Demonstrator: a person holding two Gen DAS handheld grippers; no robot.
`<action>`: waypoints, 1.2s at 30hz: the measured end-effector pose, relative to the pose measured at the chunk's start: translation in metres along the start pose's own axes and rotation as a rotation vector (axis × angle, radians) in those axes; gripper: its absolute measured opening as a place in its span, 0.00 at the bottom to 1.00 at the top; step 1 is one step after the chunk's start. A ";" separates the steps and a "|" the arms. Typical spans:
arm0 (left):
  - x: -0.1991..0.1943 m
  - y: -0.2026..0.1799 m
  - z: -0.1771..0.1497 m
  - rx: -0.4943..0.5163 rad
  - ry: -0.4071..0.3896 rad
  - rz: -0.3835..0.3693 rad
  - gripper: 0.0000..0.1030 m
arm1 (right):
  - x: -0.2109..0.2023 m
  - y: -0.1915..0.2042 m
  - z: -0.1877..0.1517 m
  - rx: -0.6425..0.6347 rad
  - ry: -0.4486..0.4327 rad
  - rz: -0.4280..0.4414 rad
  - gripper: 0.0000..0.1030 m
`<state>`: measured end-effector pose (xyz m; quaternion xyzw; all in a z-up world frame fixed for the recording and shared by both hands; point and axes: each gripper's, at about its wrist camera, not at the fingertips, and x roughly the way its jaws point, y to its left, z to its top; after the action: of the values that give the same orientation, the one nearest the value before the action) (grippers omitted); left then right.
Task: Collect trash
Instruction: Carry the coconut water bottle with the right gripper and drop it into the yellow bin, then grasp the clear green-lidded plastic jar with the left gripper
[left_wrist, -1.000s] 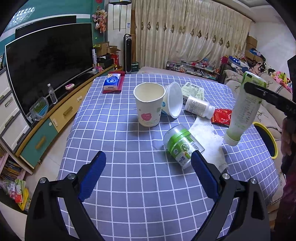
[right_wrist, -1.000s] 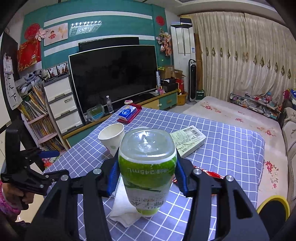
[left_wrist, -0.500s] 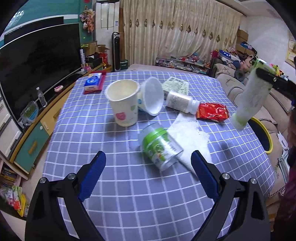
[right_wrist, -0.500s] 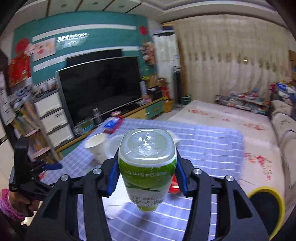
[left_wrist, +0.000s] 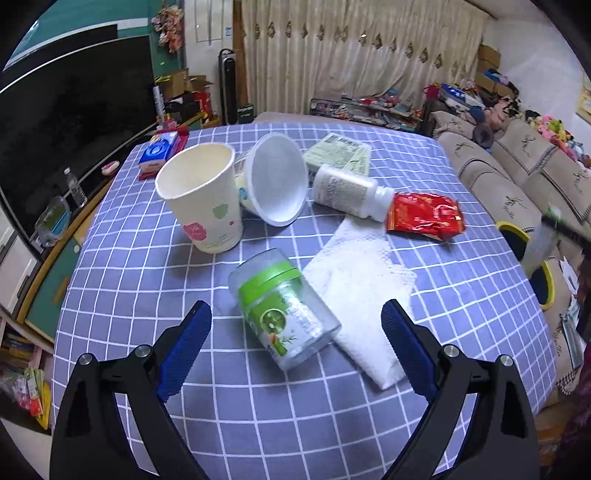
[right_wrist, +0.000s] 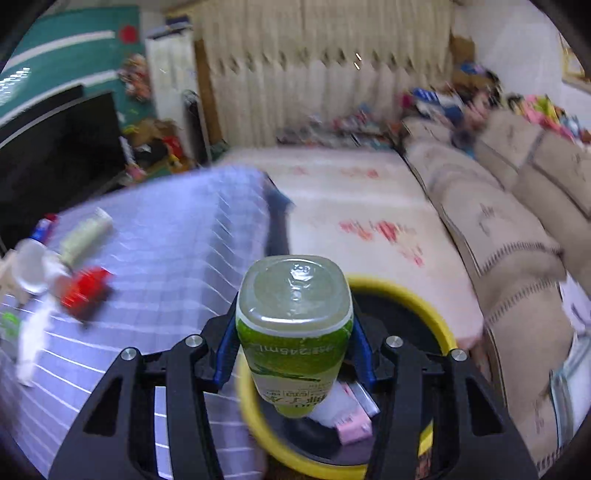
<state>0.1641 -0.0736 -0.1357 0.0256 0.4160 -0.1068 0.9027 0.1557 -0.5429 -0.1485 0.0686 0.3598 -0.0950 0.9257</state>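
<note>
A translucent plastic bottle (right_wrist: 293, 332) with a glossy green label is clamped upside down in the right gripper (right_wrist: 294, 345), held above a round yellow-rimmed bin (right_wrist: 421, 306). The left gripper (left_wrist: 295, 347) is spread wide over a clear cylindrical jar (left_wrist: 282, 308) lying beside a quilted paper towel (left_wrist: 356, 291) on the checked tablecloth (left_wrist: 147, 295).

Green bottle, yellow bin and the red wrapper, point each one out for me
green bottle (right_wrist: 295, 343), right wrist view, on its green label.
yellow bin (right_wrist: 406, 293), right wrist view, on its far rim.
red wrapper (left_wrist: 423, 216), left wrist view, on its crinkled middle.
</note>
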 end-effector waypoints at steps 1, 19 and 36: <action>0.004 0.000 0.000 -0.004 0.008 0.002 0.89 | 0.014 -0.008 -0.008 0.015 0.031 -0.016 0.48; 0.049 -0.004 -0.001 -0.003 0.084 0.056 0.89 | 0.064 -0.041 -0.049 0.076 0.182 -0.109 0.49; 0.062 -0.004 0.000 -0.022 0.069 0.082 0.69 | 0.024 -0.004 -0.044 0.023 0.112 -0.048 0.53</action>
<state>0.2029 -0.0878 -0.1826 0.0365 0.4467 -0.0644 0.8916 0.1433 -0.5416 -0.1975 0.0757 0.4113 -0.1170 0.9008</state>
